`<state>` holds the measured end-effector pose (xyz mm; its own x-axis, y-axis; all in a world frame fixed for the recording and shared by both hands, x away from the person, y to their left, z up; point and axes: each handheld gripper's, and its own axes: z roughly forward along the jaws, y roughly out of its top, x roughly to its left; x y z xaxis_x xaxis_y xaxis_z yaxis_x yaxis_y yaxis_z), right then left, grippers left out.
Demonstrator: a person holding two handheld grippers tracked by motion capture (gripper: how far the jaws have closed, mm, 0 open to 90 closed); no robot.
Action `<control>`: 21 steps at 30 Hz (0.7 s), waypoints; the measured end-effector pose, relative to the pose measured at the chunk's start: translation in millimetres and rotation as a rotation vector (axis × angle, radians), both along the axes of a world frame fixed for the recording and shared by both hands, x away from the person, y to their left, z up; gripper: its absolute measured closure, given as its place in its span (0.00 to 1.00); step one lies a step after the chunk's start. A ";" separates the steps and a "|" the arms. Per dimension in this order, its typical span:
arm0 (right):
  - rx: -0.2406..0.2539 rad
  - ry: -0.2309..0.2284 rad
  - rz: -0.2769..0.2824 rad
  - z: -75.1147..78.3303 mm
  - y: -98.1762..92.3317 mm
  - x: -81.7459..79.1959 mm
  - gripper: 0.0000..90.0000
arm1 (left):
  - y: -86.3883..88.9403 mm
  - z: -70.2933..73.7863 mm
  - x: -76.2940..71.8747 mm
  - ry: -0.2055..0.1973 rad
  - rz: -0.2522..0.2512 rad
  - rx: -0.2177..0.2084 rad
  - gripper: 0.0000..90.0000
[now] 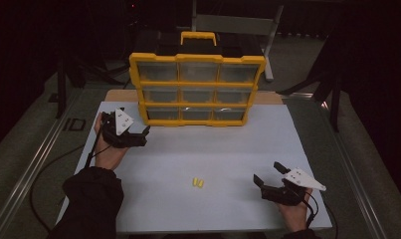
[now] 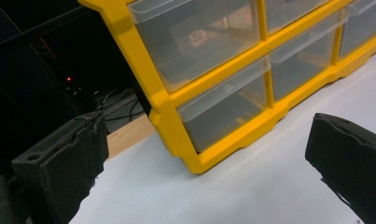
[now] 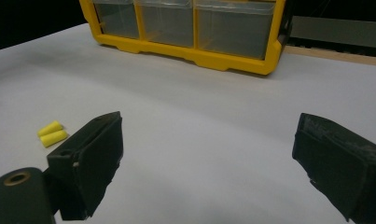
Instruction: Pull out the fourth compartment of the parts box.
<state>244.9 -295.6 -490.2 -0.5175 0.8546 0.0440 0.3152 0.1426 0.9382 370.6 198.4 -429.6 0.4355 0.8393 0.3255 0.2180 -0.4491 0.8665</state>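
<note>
Two small yellow foam earplugs lie side by side, touching, on the white table sheet, toward the near edge and about midway across. The right gripper rests near the sheet's near right corner, held from below by the person's right hand, jaws spread wide and grasping nothing. The earplugs sit to that gripper's left, apart from it, with bare sheet between; in the right gripper view they show just beyond the left jaw, outside the gap between the jaws, and the right gripper points across open sheet toward the cabinet.

Over on the far left, the left gripper is held by the left hand, a dark sleeve behind it. Its jaws also stand wide apart, empty. It sits just beside the lower left corner of the yellow drawer cabinet, well apart from the earplugs. In the left gripper view the left gripper looks at that corner of the cabinet, the clear bottom-left drawer right ahead.

Count: two earplugs, two grippers, one cabinet with nine clear drawers in three rows of three, one yellow carry handle on top. All drawers look pushed in
</note>
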 end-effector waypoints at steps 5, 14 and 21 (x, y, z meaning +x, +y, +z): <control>0.001 0.000 0.001 0.0 0.0 0.1 0.10 | -0.7 5.3 11.4 -0.004 0.012 0.011 0.00; 0.000 -0.005 0.000 0.3 -0.3 0.0 0.10 | -6.6 14.1 24.6 -0.016 0.022 0.027 0.00; 0.006 -0.005 -0.005 0.6 -1.1 -0.3 0.10 | -11.8 21.4 38.5 -0.021 0.038 0.046 0.00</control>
